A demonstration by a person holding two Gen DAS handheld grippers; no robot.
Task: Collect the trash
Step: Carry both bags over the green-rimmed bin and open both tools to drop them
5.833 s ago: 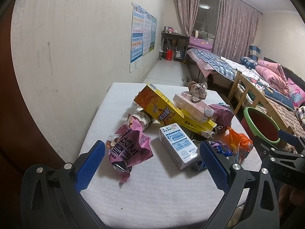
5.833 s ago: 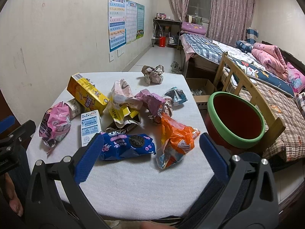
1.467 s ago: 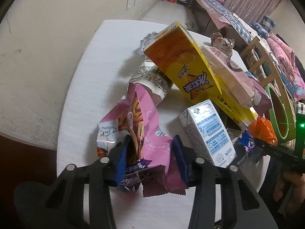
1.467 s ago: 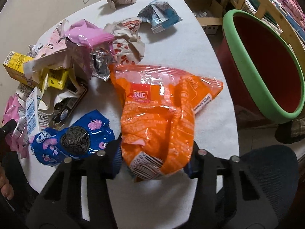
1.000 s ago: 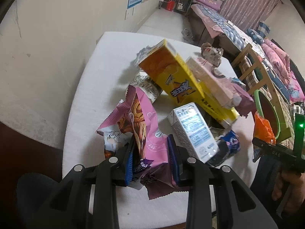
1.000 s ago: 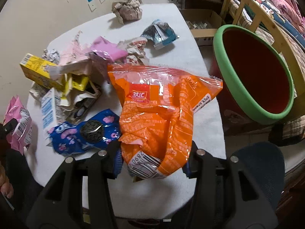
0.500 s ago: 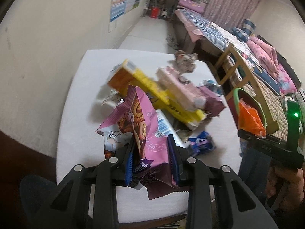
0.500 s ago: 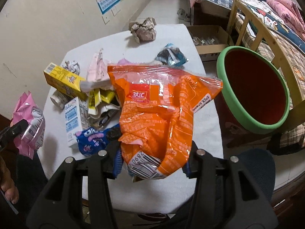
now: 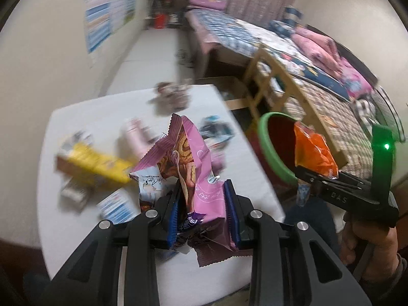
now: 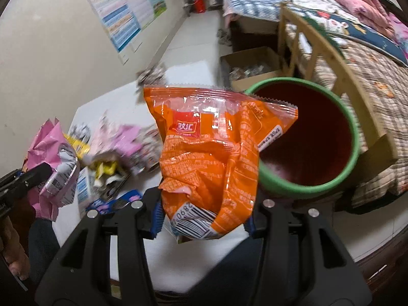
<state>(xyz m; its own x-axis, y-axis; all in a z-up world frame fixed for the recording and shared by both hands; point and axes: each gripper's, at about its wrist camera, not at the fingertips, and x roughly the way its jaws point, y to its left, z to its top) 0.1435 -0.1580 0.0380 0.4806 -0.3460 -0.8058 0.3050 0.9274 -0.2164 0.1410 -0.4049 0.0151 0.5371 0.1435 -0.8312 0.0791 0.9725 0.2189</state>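
Note:
My left gripper [image 9: 202, 213] is shut on a pink snack bag [image 9: 188, 163] and holds it up above the white table [image 9: 84, 234]. My right gripper [image 10: 204, 219] is shut on an orange snack bag [image 10: 209, 148], held in the air just left of the red bin with a green rim [image 10: 313, 137]. The bin [image 9: 275, 140] stands beside the table's right edge. In the left wrist view the right gripper [image 9: 318, 176] holds the orange bag [image 9: 312, 150] over the bin's near rim. The pink bag also shows at the left of the right wrist view [image 10: 51, 158].
Blurred trash lies on the table: a yellow box [image 9: 94, 165], a white-blue carton [image 9: 117, 206], a crumpled paper ball [image 9: 170, 97], a blue Oreo wrapper [image 10: 112, 204]. A wooden bed frame [image 10: 318, 43] and a cardboard box [image 10: 252, 61] stand behind the bin.
Both grippers have lifted their bags off the table and swung right toward the bin. The orange bag now hangs by the bin's rim; the views are motion-blurred.

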